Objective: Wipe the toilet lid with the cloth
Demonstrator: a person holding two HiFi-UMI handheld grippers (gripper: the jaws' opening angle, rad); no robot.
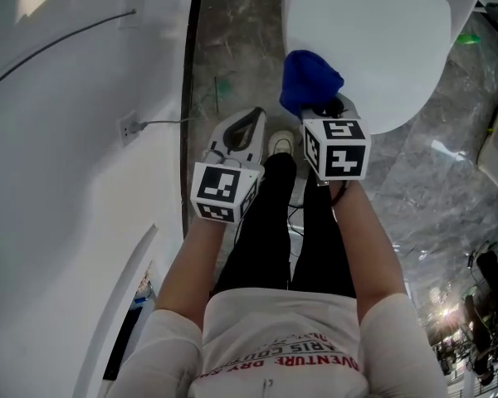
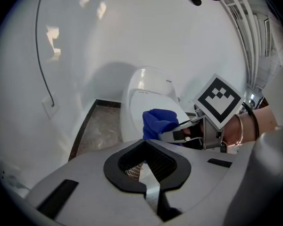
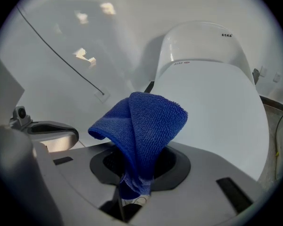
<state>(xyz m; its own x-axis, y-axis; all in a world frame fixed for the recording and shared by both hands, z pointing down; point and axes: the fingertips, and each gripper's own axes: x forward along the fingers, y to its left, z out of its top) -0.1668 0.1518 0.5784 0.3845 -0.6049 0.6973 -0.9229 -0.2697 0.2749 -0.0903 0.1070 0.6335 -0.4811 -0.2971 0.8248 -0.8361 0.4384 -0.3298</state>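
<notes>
Your right gripper point(image 3: 132, 194): jaws clamped on the blue cloth point(image 3: 144, 124), at the 8 o'clock edge of the toilet lid point(image 1: 373, 40). Your left gripper point(image 2: 148, 175): jaws together, empty.

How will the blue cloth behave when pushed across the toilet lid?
Probably floppy: the blue cloth folds over where the right gripper pinches it. Likely light: the fold stands unsupported. Its fuzzy pile may drag on the glossy toilet lid.

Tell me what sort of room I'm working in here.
Most likely a bathroom: a white toilet with its lid down, a marble-look floor beside it, and a plain white wall close by. The right gripper grips the blue cloth.
</notes>
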